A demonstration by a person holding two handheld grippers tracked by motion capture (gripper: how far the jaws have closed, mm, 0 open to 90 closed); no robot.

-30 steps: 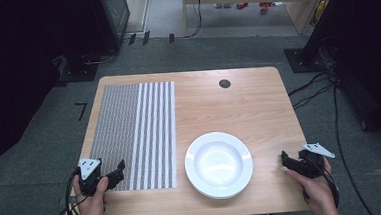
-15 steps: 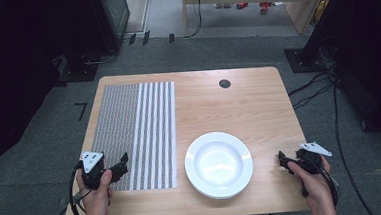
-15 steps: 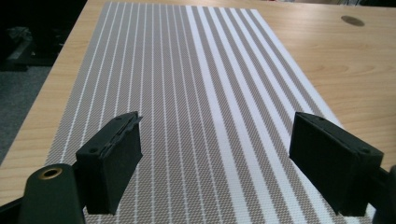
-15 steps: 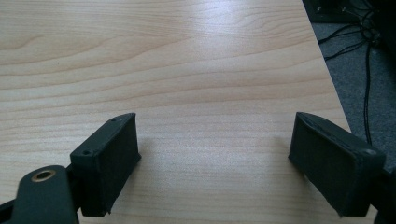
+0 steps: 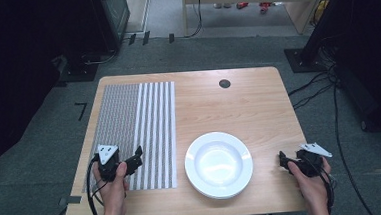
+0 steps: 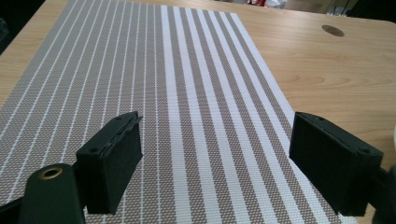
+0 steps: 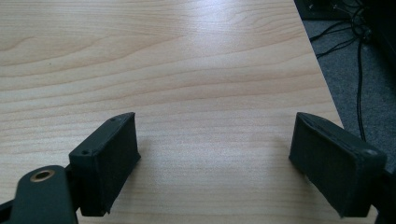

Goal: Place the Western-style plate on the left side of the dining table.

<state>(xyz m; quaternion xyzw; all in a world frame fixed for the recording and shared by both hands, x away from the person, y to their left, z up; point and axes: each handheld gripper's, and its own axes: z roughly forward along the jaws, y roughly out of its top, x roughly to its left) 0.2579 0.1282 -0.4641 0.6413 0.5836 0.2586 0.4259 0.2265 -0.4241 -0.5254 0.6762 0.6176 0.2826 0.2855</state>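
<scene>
While the left gripper (image 5: 137, 158) hovers over the near end of the striped placemat (image 5: 139, 125), jaws spread wide with nothing between them, the right gripper (image 5: 283, 161) waits over bare wood near the table (image 5: 258, 103) edge, equally wide and empty. Between them sits the white plate (image 5: 219, 164), just beside the placemat's right edge (touching or not, I can't tell). Here's the worry: that woven mat lies flat, so a pinch at its edge could slip off, or drag it into the plate. And the right-hand gripper, coming in low, might shove the plate rather than catch its rim.
</scene>
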